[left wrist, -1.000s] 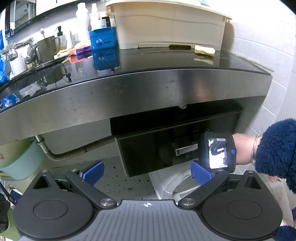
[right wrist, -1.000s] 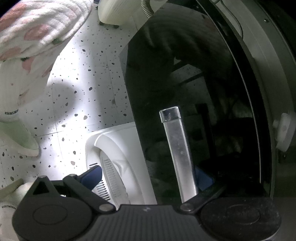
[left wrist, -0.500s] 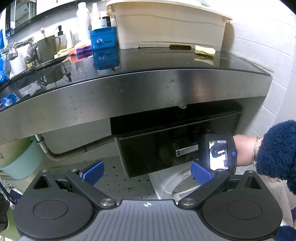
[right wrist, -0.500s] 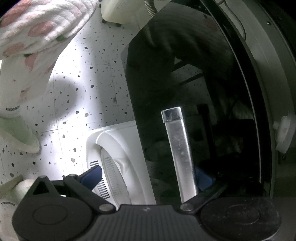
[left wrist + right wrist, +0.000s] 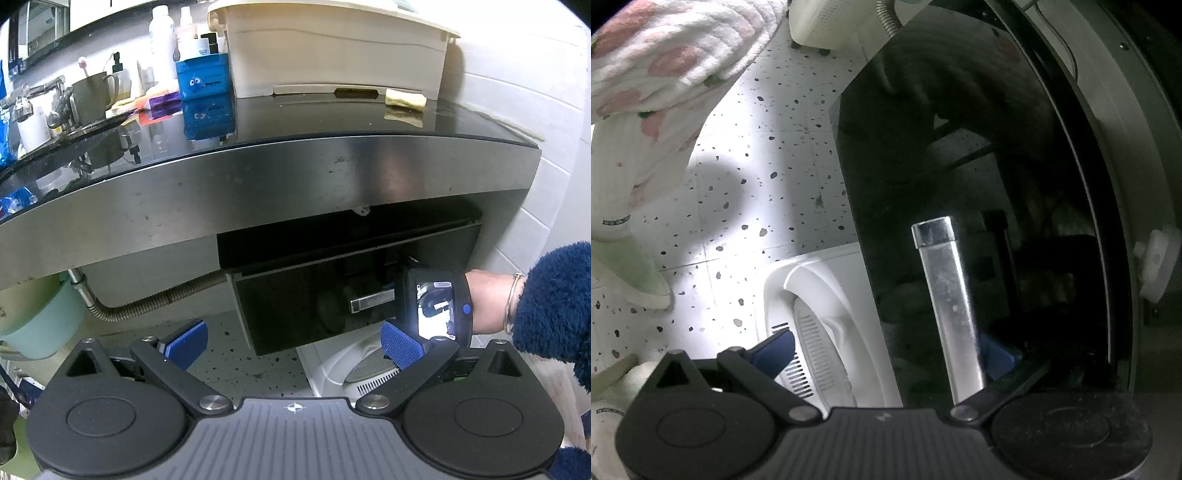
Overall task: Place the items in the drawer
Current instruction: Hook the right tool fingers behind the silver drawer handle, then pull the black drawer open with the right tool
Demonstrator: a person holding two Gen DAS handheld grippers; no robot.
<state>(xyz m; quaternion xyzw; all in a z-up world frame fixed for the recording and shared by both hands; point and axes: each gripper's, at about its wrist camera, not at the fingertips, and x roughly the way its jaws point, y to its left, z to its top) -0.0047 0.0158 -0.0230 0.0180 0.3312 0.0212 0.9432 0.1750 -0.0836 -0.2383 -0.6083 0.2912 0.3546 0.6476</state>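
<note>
A glossy black drawer [image 5: 306, 302] hangs under the steel-edged counter [image 5: 258, 184], its front standing a little out from the cabinet. Its silver bar handle [image 5: 371, 300] also shows in the right wrist view [image 5: 949, 306]. My right gripper [image 5: 886, 350] is open, its fingers spread on either side of the handle, one blue pad [image 5: 995, 356] behind the bar. In the left wrist view the right gripper's body [image 5: 436, 306] sits at the handle. My left gripper [image 5: 291, 341] is open and empty, held back from the drawer.
On the counter stand a cream bin [image 5: 332, 51], a blue tub [image 5: 203, 75], bottles [image 5: 162, 37], a metal mug [image 5: 92, 96] and a yellow sponge [image 5: 405, 99]. A flexible hose [image 5: 147, 299] and a green basin [image 5: 37, 321] are under the counter. A white appliance [image 5: 827, 325] sits on the speckled floor.
The drawer front has come slightly further out from the cabinet with the right gripper at its handle. The left gripper has barely moved.
</note>
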